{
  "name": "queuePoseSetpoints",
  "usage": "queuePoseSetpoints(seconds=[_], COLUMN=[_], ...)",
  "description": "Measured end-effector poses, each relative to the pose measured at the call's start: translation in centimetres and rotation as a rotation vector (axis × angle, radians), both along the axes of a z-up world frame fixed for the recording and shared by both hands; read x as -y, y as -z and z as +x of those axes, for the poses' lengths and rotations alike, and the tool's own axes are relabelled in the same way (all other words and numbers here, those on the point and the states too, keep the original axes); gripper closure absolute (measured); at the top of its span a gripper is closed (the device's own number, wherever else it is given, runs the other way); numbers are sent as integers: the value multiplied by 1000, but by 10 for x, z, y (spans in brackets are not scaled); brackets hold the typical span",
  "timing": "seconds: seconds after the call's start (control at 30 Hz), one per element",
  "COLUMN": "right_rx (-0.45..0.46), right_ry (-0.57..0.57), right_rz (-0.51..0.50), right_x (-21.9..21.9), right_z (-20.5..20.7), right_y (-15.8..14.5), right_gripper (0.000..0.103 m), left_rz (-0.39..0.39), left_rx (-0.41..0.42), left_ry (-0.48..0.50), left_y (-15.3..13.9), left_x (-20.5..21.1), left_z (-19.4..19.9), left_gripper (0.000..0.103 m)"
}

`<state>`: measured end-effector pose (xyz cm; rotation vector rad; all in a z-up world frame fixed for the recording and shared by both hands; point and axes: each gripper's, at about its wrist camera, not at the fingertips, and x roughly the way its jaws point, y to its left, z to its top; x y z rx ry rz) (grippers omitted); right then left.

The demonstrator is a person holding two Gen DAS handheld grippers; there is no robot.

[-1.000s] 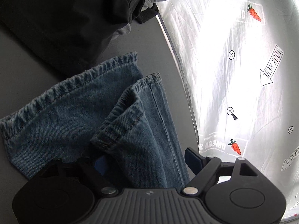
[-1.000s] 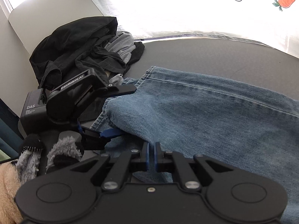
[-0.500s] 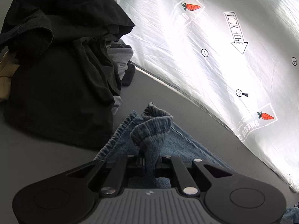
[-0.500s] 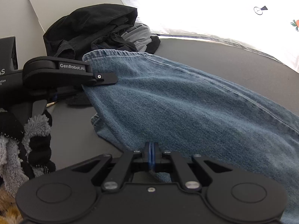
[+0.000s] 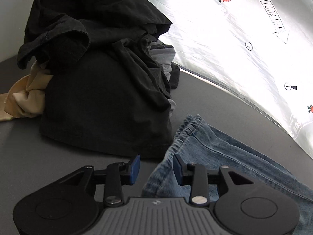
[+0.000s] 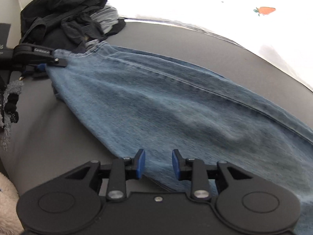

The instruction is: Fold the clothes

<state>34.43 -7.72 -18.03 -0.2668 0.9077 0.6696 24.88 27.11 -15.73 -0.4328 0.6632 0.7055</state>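
Blue jeans (image 6: 166, 101) lie flat across the grey table (image 6: 49, 137), hem end toward a clothes pile. In the left wrist view the stacked hems (image 5: 191, 129) rest on the table just ahead of my left gripper (image 5: 154, 168). Its jaws are opening, the blue pads apart, with the denim edge lying loose between them. My right gripper (image 6: 158, 164) hovers over the jeans' near edge, jaws opening too, pads clear of the cloth. The left gripper (image 6: 56, 63) also shows at the hem in the right wrist view.
A heap of black clothes (image 5: 101, 74) with grey and cream garments (image 5: 25, 98) sits at the table's far left. A bright white sheet with carrot prints (image 5: 244, 39) hangs behind the table. A person's fuzzy sleeve and dark glove (image 6: 11, 105) are at left.
Both grippers pulled the jeans leg flat and then let go: each was shut on denim half a second ago and now stands apart. The right one slid along the near edge.
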Motion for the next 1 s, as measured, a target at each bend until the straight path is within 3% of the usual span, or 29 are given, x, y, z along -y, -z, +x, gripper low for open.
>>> queuePoseSetpoints(seconds=[0.1,0.23,0.3,0.37,0.5,0.57,0.6,0.67,0.73,0.8,0.83,0.93,1.0], right_rx=[8,25,56,94,157,176,178,183,190,188,177,104,83], right_ry=[178,348,361,348,301,276,267,225,163,90,57,-29,-81], right_rz=[35,67,34,-7,-58,-91,-107,-128,-144,-158,-165,-177,-201], right_x=[37,71,75,75,67,59,56,46,36,25,20,4,-5], right_z=[19,48,61,72,96,110,116,126,135,142,148,164,162], right_y=[-6,-11,-11,-12,-11,-6,-3,1,6,9,12,24,30], right_gripper=[64,58,56,54,49,37,37,37,34,31,31,31,45], left_rz=[-51,-25,13,27,40,41,39,36,18,31,28,1,-15], left_rx=[42,1,-21,-30,-75,-109,-129,-165,-185,-215,-216,-183,-151], left_ry=[-9,158,239,288,315,328,331,337,337,324,322,288,258], left_y=[-10,-6,-4,1,14,22,26,34,39,44,45,44,40], left_x=[-15,-6,2,4,-5,-9,-10,-12,-12,-11,-10,-12,-14], left_z=[-3,35,59,83,136,154,161,173,176,176,174,167,163], left_gripper=[57,50,37,30,28,28,28,31,43,74,80,84,86])
